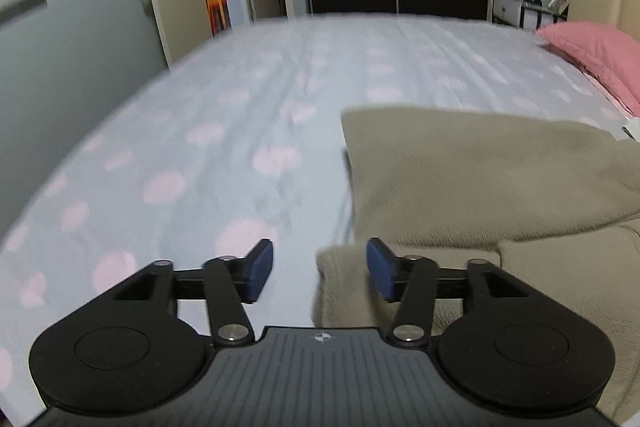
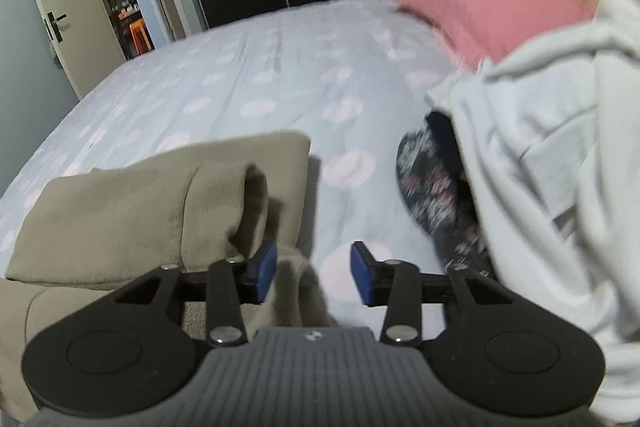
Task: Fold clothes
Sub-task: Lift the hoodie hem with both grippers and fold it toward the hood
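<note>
A beige fleece garment [image 1: 480, 179] lies partly folded on the bed; in the right wrist view [image 2: 140, 203] it sits at the left with a rolled sleeve on top. My left gripper [image 1: 320, 271] is open over the garment's near left corner, a beige edge between its blue pads. My right gripper [image 2: 314, 275] is open over the garment's near right corner, with beige cloth by its left pad [image 2: 266, 273]. Neither holds anything.
The bed has a light blue sheet with pink dots [image 1: 240, 115]. A pink pillow [image 2: 480, 7] lies at the head. A pile of white clothing [image 2: 552, 155] over a dark floral garment [image 2: 432, 187] lies to the right. A dark wardrobe and a door stand beyond.
</note>
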Action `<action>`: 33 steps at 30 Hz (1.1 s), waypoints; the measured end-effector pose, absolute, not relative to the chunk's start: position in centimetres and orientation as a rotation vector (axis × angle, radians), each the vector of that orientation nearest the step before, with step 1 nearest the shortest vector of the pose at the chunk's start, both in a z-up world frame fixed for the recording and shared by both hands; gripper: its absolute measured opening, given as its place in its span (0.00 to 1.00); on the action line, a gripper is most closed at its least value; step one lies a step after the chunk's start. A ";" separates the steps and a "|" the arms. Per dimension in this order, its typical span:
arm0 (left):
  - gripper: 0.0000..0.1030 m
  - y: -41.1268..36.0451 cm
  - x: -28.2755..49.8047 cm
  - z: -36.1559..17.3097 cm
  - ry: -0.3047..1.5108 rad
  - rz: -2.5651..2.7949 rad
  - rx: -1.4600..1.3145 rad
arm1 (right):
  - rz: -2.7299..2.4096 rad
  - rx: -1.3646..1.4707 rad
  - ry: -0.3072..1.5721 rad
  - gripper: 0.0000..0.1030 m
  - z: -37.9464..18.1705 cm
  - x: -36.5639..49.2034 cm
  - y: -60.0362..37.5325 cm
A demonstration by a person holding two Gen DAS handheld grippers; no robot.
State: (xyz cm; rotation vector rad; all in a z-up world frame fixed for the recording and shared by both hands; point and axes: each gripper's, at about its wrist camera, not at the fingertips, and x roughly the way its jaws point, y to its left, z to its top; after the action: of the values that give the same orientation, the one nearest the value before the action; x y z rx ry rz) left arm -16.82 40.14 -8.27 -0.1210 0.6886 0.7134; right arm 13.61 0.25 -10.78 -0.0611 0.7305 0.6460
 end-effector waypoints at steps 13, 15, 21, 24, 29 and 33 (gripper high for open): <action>0.57 29.8 -17.8 -8.5 0.605 0.524 0.307 | 0.784 -0.243 0.540 0.82 -9.5 5.4 0.3; 0.57 28.2 -17.9 -9.3 0.635 0.474 0.354 | 0.830 -0.334 0.525 0.82 -9.9 3.5 1.2; 0.57 23.8 -18.1 -11.9 0.707 0.316 0.504 | 0.889 -0.640 0.502 0.83 -13.9 -3.4 3.8; 0.57 21.6 -18.4 -13.8 0.743 0.230 0.611 | 0.935 -0.797 0.451 0.83 -16.2 -7.3 4.7; 0.57 18.6 -18.7 -17.6 0.820 0.108 0.816 | 1.026 -0.942 0.397 0.89 -18.7 -11.9 5.5; 0.57 17.9 -18.9 -20.0 0.874 0.069 0.915 | 1.070 -1.079 0.328 0.89 -20.5 -13.5 5.7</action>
State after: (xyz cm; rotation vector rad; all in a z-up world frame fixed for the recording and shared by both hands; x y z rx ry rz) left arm -18.86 17.87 -20.02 0.9148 0.8741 0.0689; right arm -13.53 5.73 -20.49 -1.0789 0.3284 1.0699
